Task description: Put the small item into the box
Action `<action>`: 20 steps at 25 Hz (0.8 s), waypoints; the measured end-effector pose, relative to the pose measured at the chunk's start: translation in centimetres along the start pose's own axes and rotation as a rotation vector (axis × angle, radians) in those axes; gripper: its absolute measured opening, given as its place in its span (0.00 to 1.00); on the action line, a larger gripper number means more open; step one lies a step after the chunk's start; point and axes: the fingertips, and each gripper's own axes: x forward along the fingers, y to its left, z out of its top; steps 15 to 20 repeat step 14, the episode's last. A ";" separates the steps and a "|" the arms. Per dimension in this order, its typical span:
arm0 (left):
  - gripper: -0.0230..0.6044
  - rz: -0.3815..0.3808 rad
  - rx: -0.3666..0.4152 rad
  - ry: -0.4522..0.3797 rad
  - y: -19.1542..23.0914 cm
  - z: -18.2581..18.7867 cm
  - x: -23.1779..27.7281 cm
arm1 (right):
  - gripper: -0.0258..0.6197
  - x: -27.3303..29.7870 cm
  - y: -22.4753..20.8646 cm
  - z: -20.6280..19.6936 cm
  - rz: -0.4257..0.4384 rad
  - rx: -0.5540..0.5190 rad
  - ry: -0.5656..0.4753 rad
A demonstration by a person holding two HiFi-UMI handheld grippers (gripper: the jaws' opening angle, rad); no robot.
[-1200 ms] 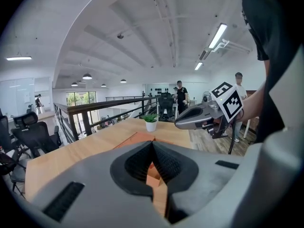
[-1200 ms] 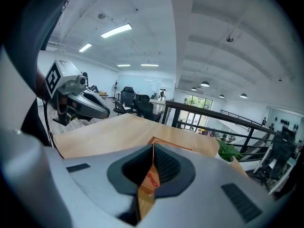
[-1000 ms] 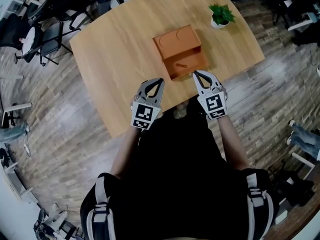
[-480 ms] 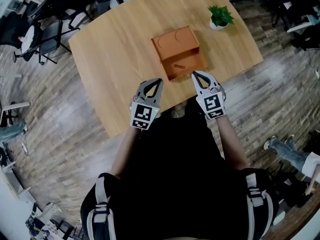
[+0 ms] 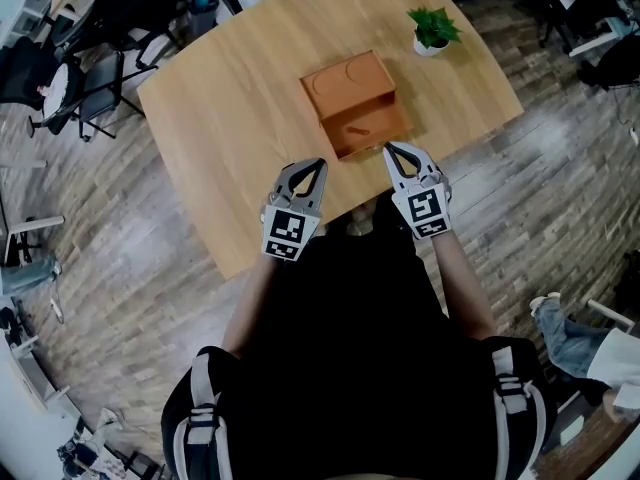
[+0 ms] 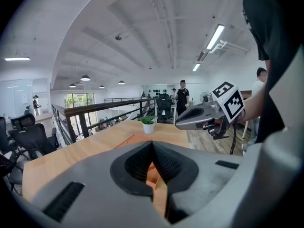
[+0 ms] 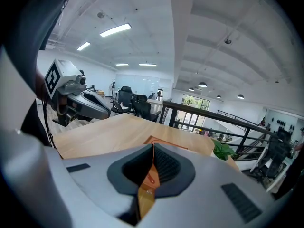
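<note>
An orange box [image 5: 355, 103] lies open on the wooden table [image 5: 230, 98], its lid [image 5: 345, 78] folded back on the far side. A small orange item [image 5: 358, 128] lies inside the near compartment. My left gripper [image 5: 318, 160] hovers at the table's near edge, left of the box, jaws shut and empty. My right gripper [image 5: 388, 148] sits just off the box's near right corner, also shut and empty. In the left gripper view the left gripper [image 6: 152, 144] points at the box [image 6: 137, 140], with the right gripper [image 6: 202, 115] alongside. The right gripper [image 7: 153, 146] faces the box [image 7: 164, 141].
A small potted plant [image 5: 432, 30] stands at the table's far right corner. Office chairs [image 5: 90, 68] crowd the floor to the left. A railing [image 7: 213, 127] runs behind the table. A person's leg [image 5: 570, 333] shows on the floor at the right.
Both grippers stay almost where they were, shut. The head view has shifted slightly, and a person on the floor at the right has moved.
</note>
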 end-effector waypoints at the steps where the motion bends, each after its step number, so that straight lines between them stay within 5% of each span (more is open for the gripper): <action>1: 0.07 -0.005 0.002 0.001 -0.1 -0.1 -0.1 | 0.08 -0.1 0.1 0.0 -0.003 0.005 -0.002; 20: 0.07 -0.045 0.028 -0.001 -2.3 0.1 -0.8 | 0.08 -1.3 1.4 -0.6 -0.012 0.027 -0.002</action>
